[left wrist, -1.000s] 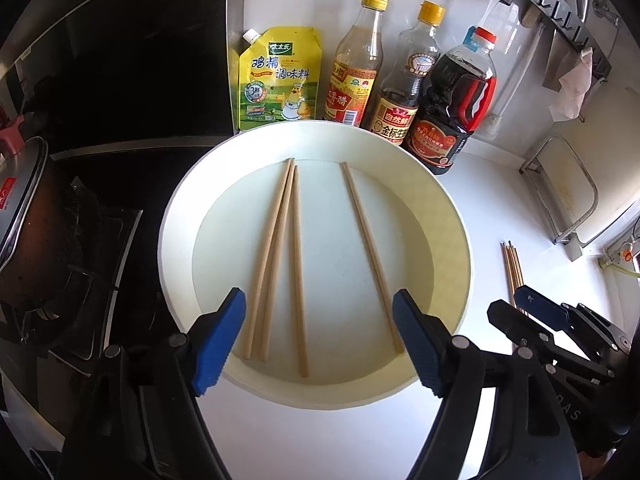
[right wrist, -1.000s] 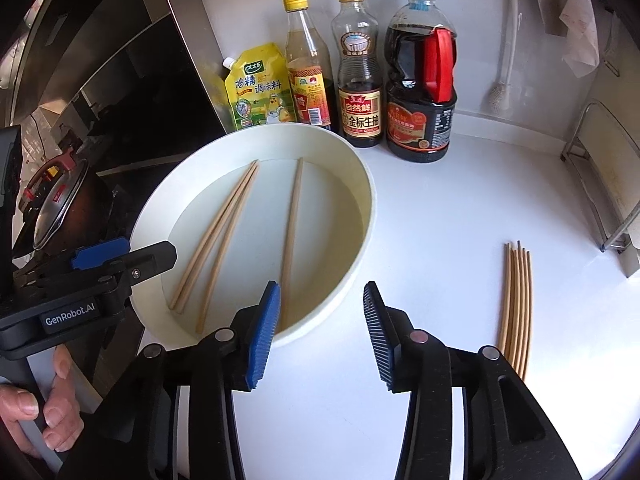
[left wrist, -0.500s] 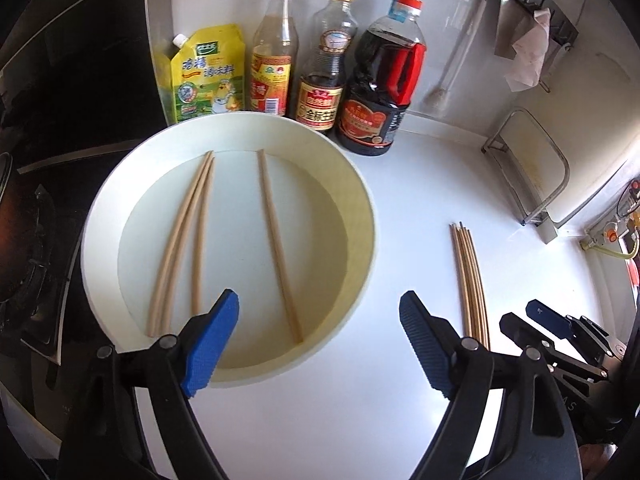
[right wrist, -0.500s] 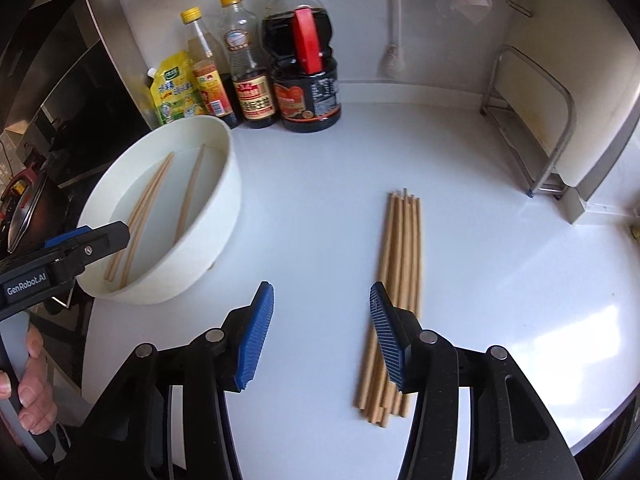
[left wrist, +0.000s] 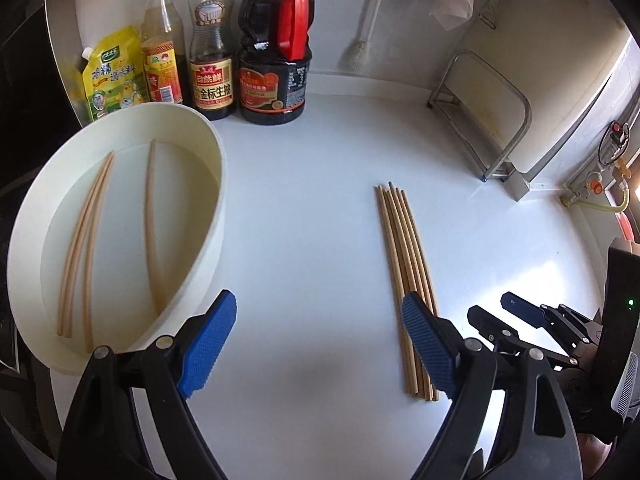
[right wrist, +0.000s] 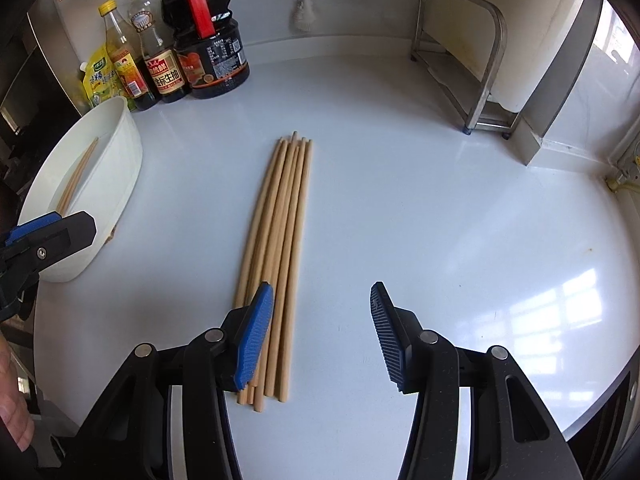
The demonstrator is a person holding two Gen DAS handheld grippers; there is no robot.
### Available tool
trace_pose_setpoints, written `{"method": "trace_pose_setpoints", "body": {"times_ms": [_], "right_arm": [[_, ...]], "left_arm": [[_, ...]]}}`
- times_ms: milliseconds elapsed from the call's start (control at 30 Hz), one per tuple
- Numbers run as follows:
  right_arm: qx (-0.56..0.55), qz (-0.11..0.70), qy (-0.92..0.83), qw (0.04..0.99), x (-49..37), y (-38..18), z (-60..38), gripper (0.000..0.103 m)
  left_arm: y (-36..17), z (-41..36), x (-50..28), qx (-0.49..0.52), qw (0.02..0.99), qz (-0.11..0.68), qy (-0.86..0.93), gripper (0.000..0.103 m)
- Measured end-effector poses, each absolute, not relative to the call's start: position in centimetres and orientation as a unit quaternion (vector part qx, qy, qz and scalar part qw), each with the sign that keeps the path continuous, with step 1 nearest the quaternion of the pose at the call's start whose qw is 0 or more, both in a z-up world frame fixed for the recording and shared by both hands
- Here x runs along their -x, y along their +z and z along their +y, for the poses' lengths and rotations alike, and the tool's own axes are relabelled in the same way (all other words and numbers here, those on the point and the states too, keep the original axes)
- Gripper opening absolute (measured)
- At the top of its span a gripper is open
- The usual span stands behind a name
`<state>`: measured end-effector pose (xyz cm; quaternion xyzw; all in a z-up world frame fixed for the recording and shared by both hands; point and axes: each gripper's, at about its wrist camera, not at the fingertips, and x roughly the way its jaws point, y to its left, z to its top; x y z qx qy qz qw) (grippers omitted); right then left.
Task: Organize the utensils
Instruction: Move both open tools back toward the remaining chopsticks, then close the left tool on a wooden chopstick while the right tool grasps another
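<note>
A bundle of several wooden chopsticks (left wrist: 404,256) (right wrist: 280,232) lies on the white counter, pointing away from me. A white bowl (left wrist: 212,240) (right wrist: 116,184) at the left holds three more chopsticks (left wrist: 86,240). My left gripper (left wrist: 318,304) stands open above the counter between the bowl and the bundle, its right pad (left wrist: 426,344) over the bundle's near end. Just right of the bundle my right gripper (right wrist: 320,292) is open, and its left pad (right wrist: 254,340) overlaps the sticks' near ends. Neither holds anything.
Sauce bottles (left wrist: 276,76) (right wrist: 208,56) and a yellow pouch (left wrist: 114,76) line the back wall. At the back right stands a metal rack (left wrist: 492,120) (right wrist: 472,60). A dark stove area lies left of the bowl. A person's hand (right wrist: 16,420) shows at the lower left.
Both grippers have swung right, from over the bowl to the counter by the chopstick bundle, and their jaws stand a little wider.
</note>
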<state>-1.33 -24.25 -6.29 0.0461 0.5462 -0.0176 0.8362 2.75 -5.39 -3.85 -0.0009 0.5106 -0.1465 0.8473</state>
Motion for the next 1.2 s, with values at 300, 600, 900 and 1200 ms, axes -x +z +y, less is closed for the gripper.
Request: {"method": "trace_pose_setpoints", "body": {"times_ms": [300,600,900,1200], "right_arm": [[-0.041,0.555,-0.006,0.831,-0.1,-9.2,-24.4,0.049],[-0.044,0.561,0.005,0.827,-1.0,-10.5,-24.8,0.049],[-0.037,0.557,0.006,0.83,-1.2,-10.7,-25.2,0.049],[-0.044,0.553,-0.009,0.832,-0.5,-11.1,-27.5,0.049]], "left_arm": [[-6.7,-6.7,-3.0,-0.024,0.835,0.534,-0.135,0.083],[-8.5,-7.1,-3.4,-0.016,0.826,0.546,-0.14,0.083],[-9.9,-8.3,-3.4,-0.015,0.817,0.559,-0.142,0.083],[-11.1,-10.4,-3.9,-0.022,0.817,0.557,-0.146,0.083]]}}
